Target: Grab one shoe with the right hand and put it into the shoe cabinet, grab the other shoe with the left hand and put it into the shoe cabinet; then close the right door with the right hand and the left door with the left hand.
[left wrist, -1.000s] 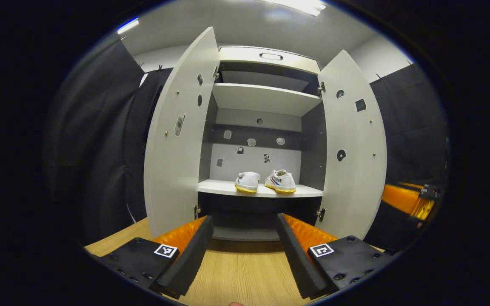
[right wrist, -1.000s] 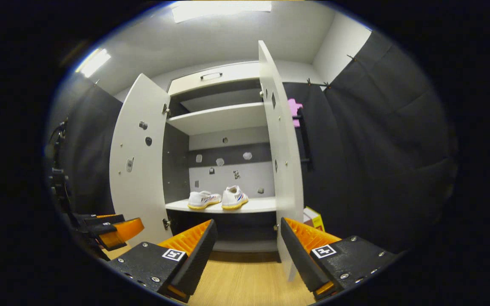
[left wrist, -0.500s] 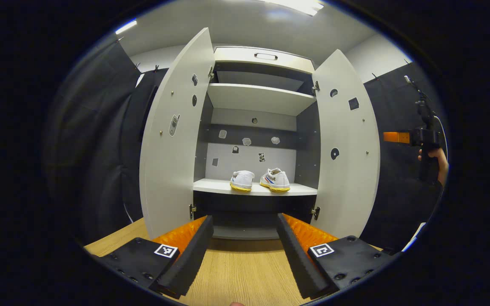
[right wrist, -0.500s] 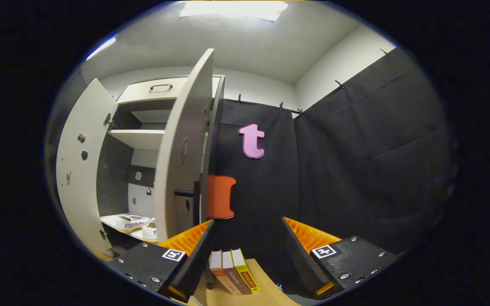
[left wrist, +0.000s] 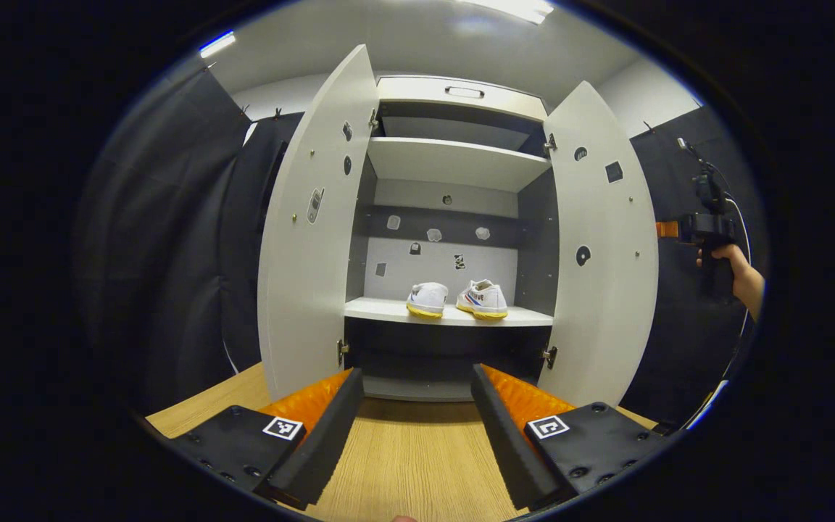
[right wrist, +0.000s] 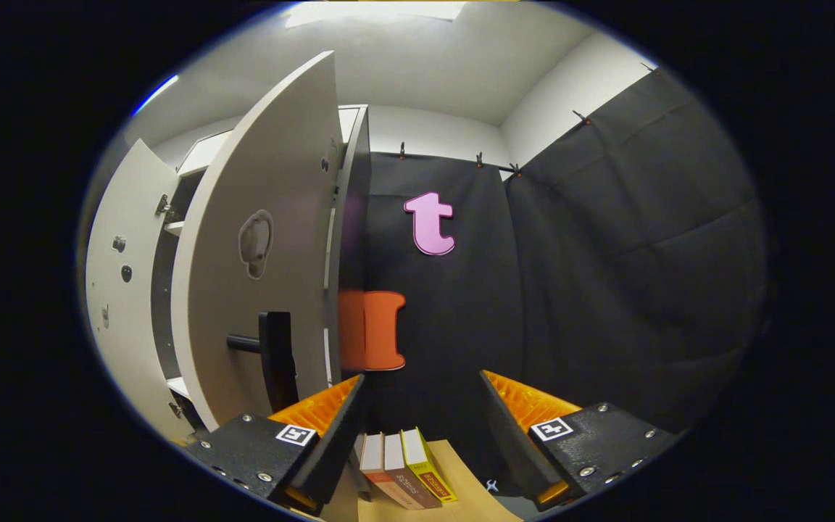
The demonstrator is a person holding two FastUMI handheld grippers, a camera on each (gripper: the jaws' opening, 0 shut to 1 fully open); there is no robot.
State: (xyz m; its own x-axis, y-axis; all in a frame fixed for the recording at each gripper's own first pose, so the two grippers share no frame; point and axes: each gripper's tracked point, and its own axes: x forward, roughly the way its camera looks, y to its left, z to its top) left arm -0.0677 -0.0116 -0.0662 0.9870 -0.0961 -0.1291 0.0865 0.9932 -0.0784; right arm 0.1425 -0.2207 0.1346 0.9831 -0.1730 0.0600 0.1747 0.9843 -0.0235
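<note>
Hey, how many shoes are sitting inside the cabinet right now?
2. Both white sneakers with yellow soles stand side by side on the cabinet's lower shelf: the left sneaker and the right sneaker. Both doors stand open, so none seems hidden.

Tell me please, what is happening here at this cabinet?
A person is putting shoes away with a gripper in each hand. Both shoes already sit side by side on a shelf in the shoe cabinet, and both doors are open. The right gripper, open and empty, is beside the outer face of the right door, near its handle. The left gripper is open in front of the cabinet.
</note>
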